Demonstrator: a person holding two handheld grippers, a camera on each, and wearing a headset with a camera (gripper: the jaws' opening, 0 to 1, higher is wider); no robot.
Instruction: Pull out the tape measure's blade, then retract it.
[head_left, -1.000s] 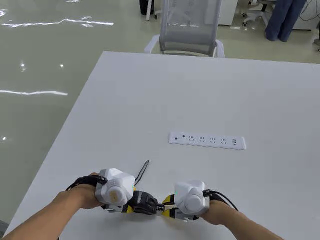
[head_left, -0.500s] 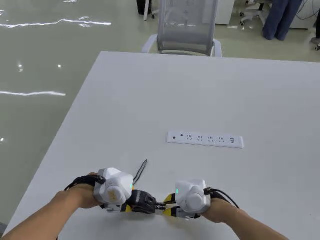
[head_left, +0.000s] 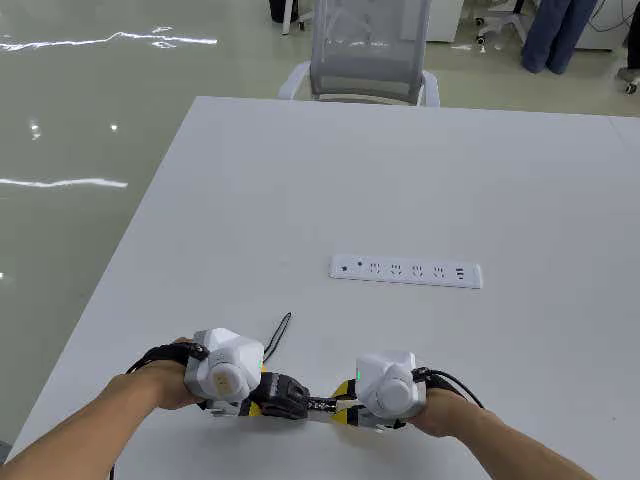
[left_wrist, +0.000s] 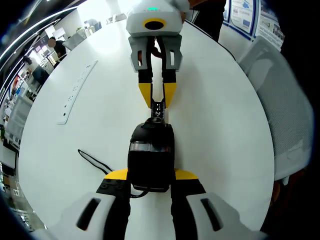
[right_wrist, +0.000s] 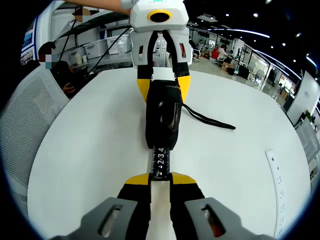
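The black tape measure (head_left: 280, 394) lies on the white table (head_left: 400, 180) near its front edge, and my left gripper (head_left: 262, 396) is shut on its case. A short length of blade (head_left: 320, 404) with black numbers sticks out to the right. My right gripper (head_left: 338, 405) is shut on the blade's tip. In the left gripper view the case (left_wrist: 151, 157) sits between my left gripper's (left_wrist: 152, 175) yellow fingertips, with the right gripper (left_wrist: 157, 97) facing it. In the right gripper view my right gripper (right_wrist: 160, 178) pinches the blade (right_wrist: 160, 160) coming from the case (right_wrist: 162, 117).
The tape measure's black wrist strap (head_left: 277, 333) trails on the table behind the case. A white power strip (head_left: 405, 271) lies mid-table. A grey mesh chair (head_left: 365, 50) stands at the far edge. A person's legs (head_left: 560, 35) are at the back right.
The two grippers have drawn slightly apart, and a little more blade shows between the case and the right gripper. The head camera has tipped a bit.
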